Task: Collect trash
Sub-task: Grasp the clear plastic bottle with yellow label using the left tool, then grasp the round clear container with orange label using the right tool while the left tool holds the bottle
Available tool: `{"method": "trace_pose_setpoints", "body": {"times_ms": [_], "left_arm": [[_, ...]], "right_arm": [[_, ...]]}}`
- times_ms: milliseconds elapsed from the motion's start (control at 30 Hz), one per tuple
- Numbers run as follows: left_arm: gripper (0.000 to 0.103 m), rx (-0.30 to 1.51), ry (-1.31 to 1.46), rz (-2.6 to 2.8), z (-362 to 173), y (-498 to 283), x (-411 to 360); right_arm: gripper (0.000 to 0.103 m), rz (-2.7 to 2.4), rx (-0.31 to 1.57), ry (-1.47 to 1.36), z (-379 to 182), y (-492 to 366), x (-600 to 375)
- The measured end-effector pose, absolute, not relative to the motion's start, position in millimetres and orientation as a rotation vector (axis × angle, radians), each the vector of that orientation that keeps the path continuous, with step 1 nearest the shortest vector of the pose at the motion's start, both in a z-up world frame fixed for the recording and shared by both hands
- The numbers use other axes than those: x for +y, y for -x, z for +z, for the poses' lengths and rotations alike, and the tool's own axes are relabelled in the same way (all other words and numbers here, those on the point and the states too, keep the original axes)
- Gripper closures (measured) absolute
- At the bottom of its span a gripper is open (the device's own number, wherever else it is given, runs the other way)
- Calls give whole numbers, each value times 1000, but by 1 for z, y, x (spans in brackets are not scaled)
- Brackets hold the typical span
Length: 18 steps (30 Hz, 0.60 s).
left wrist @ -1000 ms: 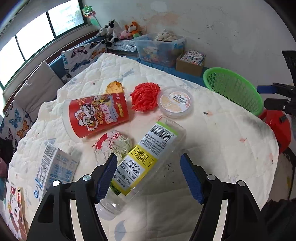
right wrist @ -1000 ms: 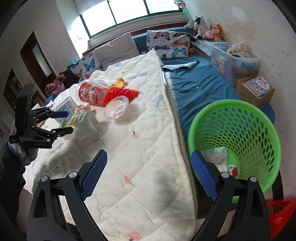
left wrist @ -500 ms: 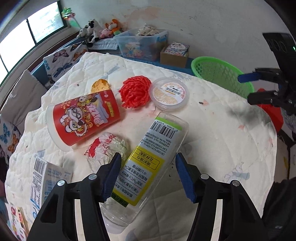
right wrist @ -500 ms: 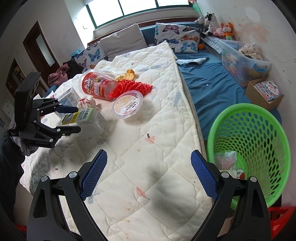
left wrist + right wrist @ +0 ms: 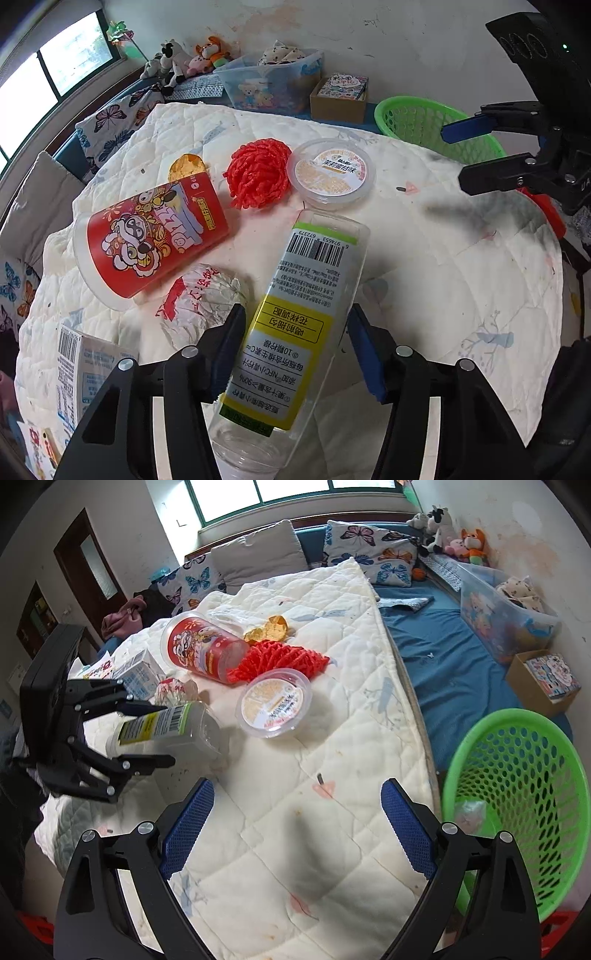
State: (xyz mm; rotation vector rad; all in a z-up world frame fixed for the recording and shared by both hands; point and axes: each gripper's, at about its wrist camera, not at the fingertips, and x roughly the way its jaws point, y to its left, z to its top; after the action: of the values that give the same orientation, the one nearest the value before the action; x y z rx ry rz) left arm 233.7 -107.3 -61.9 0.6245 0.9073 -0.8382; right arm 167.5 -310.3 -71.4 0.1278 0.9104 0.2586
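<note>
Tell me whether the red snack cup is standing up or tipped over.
Tipped over. The red snack cup lies on its side on the quilt, its clear wide end facing the left wrist camera, beside the red mesh.

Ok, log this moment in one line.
left gripper: closing around clear plastic bottle, contact unclear | right gripper: open, empty, above quilt | green basket: holds some trash

- The right claw [image 5: 297,825] stands wide open over a bare stretch of the white quilt [image 5: 332,716], nothing between its blue pads [image 5: 186,827].
- At far left the left claw [image 5: 147,734] straddles a clear bottle [image 5: 166,727] with a yellow label; its jaws have just been closing, though whether the pads press the bottle is hard to tell from here.
- A round lidded tub [image 5: 275,701], red mesh [image 5: 280,659] and a red cup [image 5: 201,646] lie beyond.
- A green basket [image 5: 517,801] stands right of the bed.
</note>
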Motion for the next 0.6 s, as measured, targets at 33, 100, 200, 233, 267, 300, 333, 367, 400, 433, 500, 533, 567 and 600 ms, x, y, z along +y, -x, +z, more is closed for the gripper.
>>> {"method": "trace_pose_setpoints", "body": {"times_ms": [33, 100, 200, 233, 267, 300, 333, 367, 400, 433, 500, 533, 567, 600], "left_arm": [[50, 908, -615, -833, -60, -233, -106], [52, 908, -599, -819, -57, -227, -104], [53, 912, -552, -796, -48, -221, -97], [54, 916, -536, -790, -46, -220, -95], [54, 918, -520, -780, -43, -218, -91], [54, 926, -512, -768, -41, -218, -90], [55, 934, -502, -761, -40, -217, -88], [55, 936, -492, -762, -40, -217, -85], [55, 944, -474, -755, -39, -216, -82], [55, 955, -465, -753, -39, -217, -80], [55, 974, -439, -749, -38, -216, -75], [55, 982, -431, -749, -38, -215, -73], [55, 992, -424, -757, -38, -215, -72], [55, 994, -422, -754, -39, -214, -71]], "right_arm": [[12, 261, 910, -126, -72, -170, -309], [12, 258, 902, -116, -71, -175, -304], [12, 268, 897, -110, -72, -185, -295], [12, 273, 898, -106, -73, -189, -292], [13, 276, 898, -100, -74, -193, -288], [14, 273, 896, -91, -75, -196, -284], [14, 268, 895, -79, -77, -201, -280], [15, 270, 899, -75, -79, -206, -276], [15, 272, 902, -75, -81, -209, -274], [15, 272, 907, -73, -83, -214, -271], [15, 264, 911, -50, -87, -223, -264], [16, 259, 909, -40, -88, -226, -262], [16, 252, 907, -28, -90, -229, -260], [17, 248, 911, -19, -92, -233, -258]]}}
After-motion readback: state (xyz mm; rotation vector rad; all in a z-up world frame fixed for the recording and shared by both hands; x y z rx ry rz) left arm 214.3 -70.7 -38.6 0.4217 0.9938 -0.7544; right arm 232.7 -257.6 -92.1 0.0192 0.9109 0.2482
